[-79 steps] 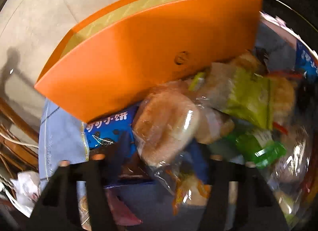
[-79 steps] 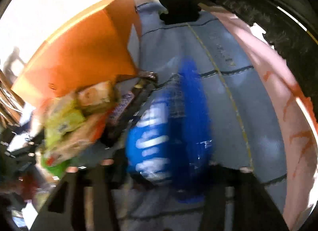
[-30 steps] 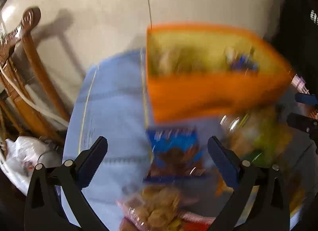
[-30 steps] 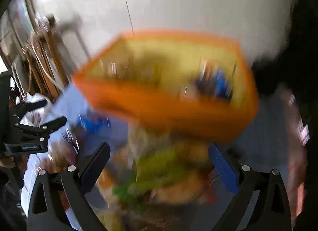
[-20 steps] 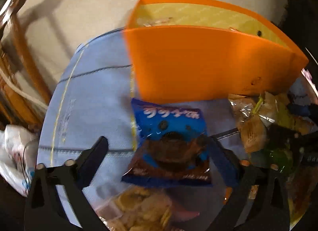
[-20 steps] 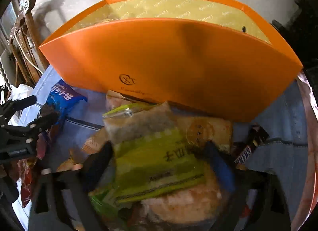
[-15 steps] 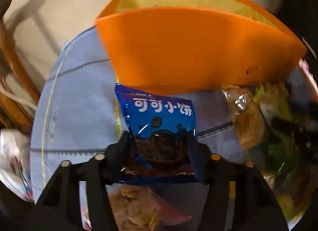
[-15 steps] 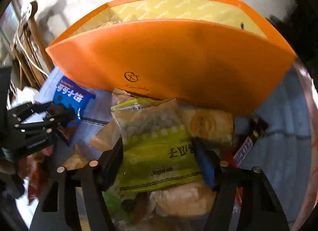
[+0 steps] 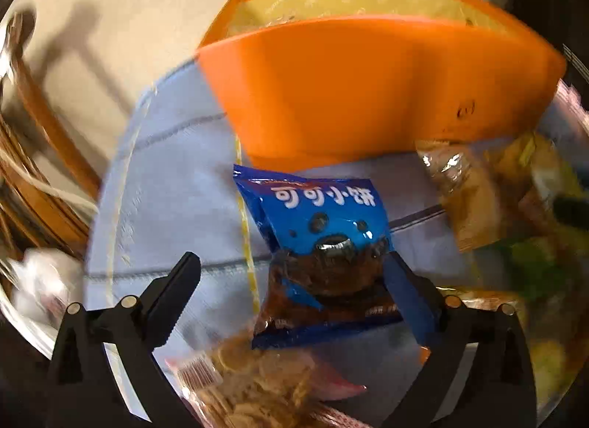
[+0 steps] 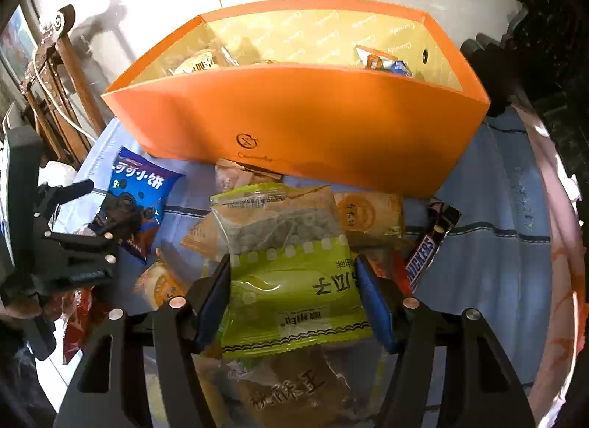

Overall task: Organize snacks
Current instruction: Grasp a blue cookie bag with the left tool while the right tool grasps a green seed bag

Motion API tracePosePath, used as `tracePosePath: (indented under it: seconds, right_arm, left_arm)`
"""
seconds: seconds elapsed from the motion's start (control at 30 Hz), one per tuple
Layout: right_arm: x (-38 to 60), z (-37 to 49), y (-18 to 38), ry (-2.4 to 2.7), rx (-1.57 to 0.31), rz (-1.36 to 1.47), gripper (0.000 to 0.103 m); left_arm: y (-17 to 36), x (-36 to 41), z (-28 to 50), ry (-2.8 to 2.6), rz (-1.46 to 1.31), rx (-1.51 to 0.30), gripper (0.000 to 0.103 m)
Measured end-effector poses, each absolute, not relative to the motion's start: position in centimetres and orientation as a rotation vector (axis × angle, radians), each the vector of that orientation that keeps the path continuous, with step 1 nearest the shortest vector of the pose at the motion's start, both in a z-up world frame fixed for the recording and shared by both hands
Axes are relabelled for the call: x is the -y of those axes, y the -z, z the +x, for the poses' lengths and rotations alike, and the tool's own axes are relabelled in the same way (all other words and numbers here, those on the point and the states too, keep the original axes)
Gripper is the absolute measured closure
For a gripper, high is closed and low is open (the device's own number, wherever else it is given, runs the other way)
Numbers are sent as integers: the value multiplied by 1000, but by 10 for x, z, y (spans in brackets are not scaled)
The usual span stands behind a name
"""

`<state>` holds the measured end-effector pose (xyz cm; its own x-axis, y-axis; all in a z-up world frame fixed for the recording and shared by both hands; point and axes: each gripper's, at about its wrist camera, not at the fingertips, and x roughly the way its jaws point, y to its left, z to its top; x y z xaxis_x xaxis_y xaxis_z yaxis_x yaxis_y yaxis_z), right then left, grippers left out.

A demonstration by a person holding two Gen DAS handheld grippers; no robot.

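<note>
1. Left gripper (image 9: 291, 273): jaws wide, having just reopened after a brief narrowing. The right jaw touches the edge of the blue cookie packet; the left jaw stands clear of it over bare cloth. Not gripping.

2. Blue cookie packet (image 9: 320, 244): lies flat on the surface at 6 o'clock from the orange box's left corner, its lower brown half between the left jaws. In the right wrist view it sits at 9 o'clock (image 10: 138, 199).

3. Right gripper (image 10: 292, 291): jaws at middling width, closed against both side edges of the green snack bag; they narrowed slightly a moment ago.

4. Green snack bag (image 10: 291, 273): clear upper half showing small round pieces, green printed lower half. Held between the right jaws atop the snack pile, at 6 o'clock from the box.

5. Orange box (image 10: 305, 126): open-topped, pale yellow lining, standing at 12 o'clock in both views. Several wrapped snacks are inside.

6. Snickers bar (image 10: 429, 244): lies at 3 o'clock from the green bag, tilted, near the box's right corner.

7. Round biscuit pack (image 10: 368, 218): partly under the green bag, at its 1 o'clock.

8. Chips bag (image 9: 257, 387): at 6 o'clock from the blue packet, touching its lower edge.

9. Surface (image 10: 489, 244): covered in pale blue cloth with stitched lines.

10. Wooden chair (image 10: 66, 70): at 10 o'clock, beyond the surface.
</note>
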<state>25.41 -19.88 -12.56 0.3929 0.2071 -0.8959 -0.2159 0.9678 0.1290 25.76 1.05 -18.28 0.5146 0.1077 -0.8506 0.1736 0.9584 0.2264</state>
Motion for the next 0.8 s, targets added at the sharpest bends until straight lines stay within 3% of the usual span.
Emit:
tracePosePath:
  seconds: [0.13, 0.2, 0.23, 0.27, 0.3, 0.6, 0.8]
  right_arm:
    - [190, 262, 130, -267, -1138, 7, 37]
    - [189, 262, 128, -250, -1128, 12, 37]
    - [189, 262, 128, -253, -1130, 19, 37]
    - [191, 261, 125, -260, -1129, 39, 37]
    - [191, 262, 124, -264, -1127, 49, 37]
    - [213, 253, 80, -246, -1046, 110, 37]
    - [218, 251, 45, -260, -977, 131, 37]
  left_arm:
    - [204, 13, 262, 76, 389, -1111, 4]
    - [201, 15, 262, 58, 382, -1062, 4]
    - [202, 13, 265, 57, 363, -1090, 13]
    - [199, 8, 267, 101, 278, -1109, 30]
    - [197, 4, 268, 116, 223, -1130, 33]
    - [160, -14, 246, 86, 88, -1116, 35]
    - [103, -14, 230, 145, 31, -1002, 35]
